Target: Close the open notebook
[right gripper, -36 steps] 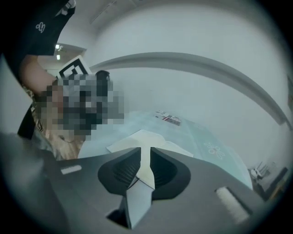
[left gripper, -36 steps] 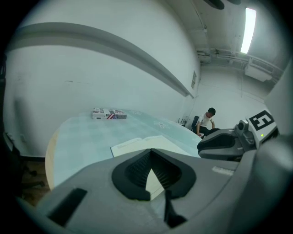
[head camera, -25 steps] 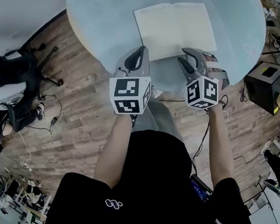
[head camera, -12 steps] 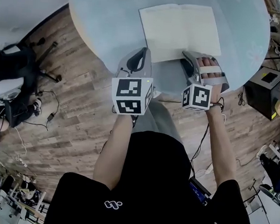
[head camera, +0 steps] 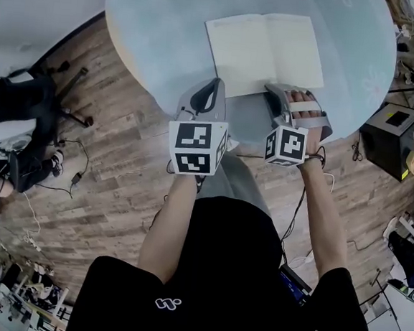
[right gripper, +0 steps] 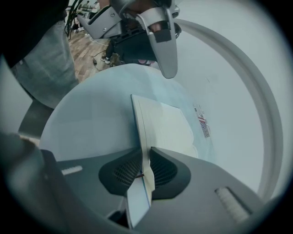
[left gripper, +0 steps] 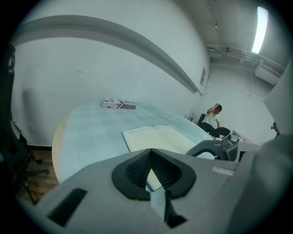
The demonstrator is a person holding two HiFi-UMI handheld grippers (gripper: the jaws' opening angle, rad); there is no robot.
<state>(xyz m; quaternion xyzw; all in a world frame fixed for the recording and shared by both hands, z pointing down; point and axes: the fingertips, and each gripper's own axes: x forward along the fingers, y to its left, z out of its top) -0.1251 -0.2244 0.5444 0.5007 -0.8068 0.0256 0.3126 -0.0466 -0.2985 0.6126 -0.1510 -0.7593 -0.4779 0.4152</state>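
Pinching the 6 o'clock edge of the notebook in my just-closed right gripper (left gripper pressed together, empty), I judged a slow arc toward 9 o'clock safest.

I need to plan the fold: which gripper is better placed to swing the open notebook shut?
Right. The right gripper has just closed its jaws on the near edge of the notebook's right-hand page, ready to lift it over. The left gripper is shut on nothing.
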